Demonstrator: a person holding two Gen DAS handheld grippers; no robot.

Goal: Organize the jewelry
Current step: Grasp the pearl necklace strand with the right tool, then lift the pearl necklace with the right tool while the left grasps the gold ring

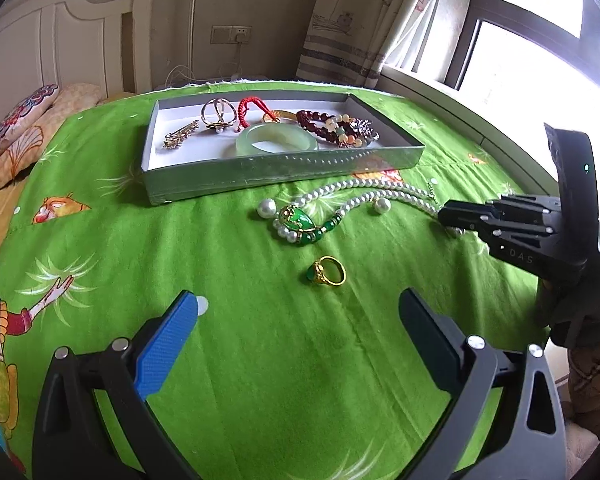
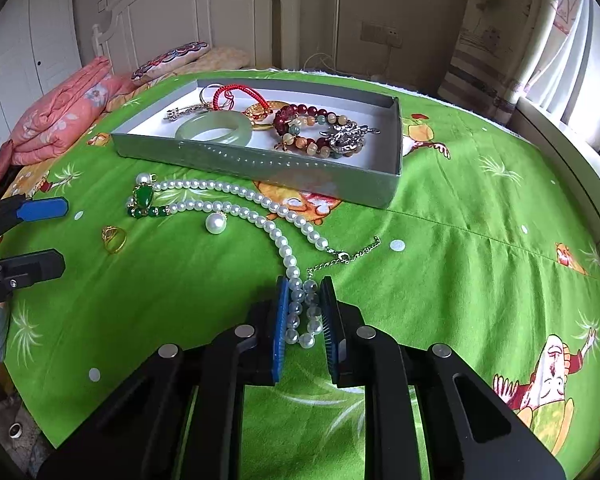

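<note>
Two grippers work over a green printed cloth [image 1: 228,320]; the right gripper [image 2: 305,312] sits at the bottom centre of its own view with its jaws nearly closed, blue pads pressing on a doubled run of the pearl necklace [image 2: 236,200] near its clasp end. The rest of the necklace trails up and left across the cloth to a green pendant [image 2: 142,196]; a loose pearl [image 2: 216,223] lies just beside the strand, and a gold ring [image 2: 114,238] rests below the pendant towards the left. The left gripper [image 1: 298,308] fills the bottom of its own view, jaws wide apart and holding nothing; the ring lies on the cloth just beyond its fingertips. A grey tray [image 1: 284,170] stands in the upper middle of both views, holding a pale jade bangle [image 1: 277,140], a red cord [image 1: 252,106], dark red beads [image 1: 314,122], a mixed bead bracelet [image 2: 320,136] and a gold brooch [image 1: 180,136]; a second loose pearl [image 1: 267,208] sits near the tray's front wall.
</note>
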